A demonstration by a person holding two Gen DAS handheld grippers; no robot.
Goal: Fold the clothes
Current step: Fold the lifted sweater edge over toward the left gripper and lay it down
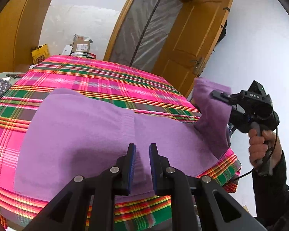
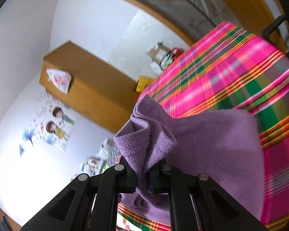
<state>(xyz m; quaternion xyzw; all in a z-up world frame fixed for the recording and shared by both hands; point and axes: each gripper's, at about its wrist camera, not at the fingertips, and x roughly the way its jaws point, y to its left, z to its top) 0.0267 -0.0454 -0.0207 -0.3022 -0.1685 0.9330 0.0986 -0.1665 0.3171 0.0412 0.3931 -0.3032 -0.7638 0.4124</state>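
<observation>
Pinching fuzzy purple cloth (image 2: pixel 212 144), right tool (image 2: pixel 142 182) bunches folds.

Fuzzy matt purple cloth (image 1: pixel 90 127) on smooth woven plaid sheet (image 1: pixel 98 77)

Left hand-held gripper (image 1: pixel 142 165) hangs with jaws apart; right hand-held gripper (image 2: pixel 142 181) is raised, jaws clamped together.

Home bedroom; bed under pink-and-green plaid cover (image 1: pixel 98 77); panelled wooden door (image 1: pixel 192 38) ajar; wooden wardrobe (image 2: pixel 86 80); cartoon wall stickers of children (image 2: pixel 55 123); cardboard boxes (image 1: pixel 81 45) stacked in corner.
</observation>
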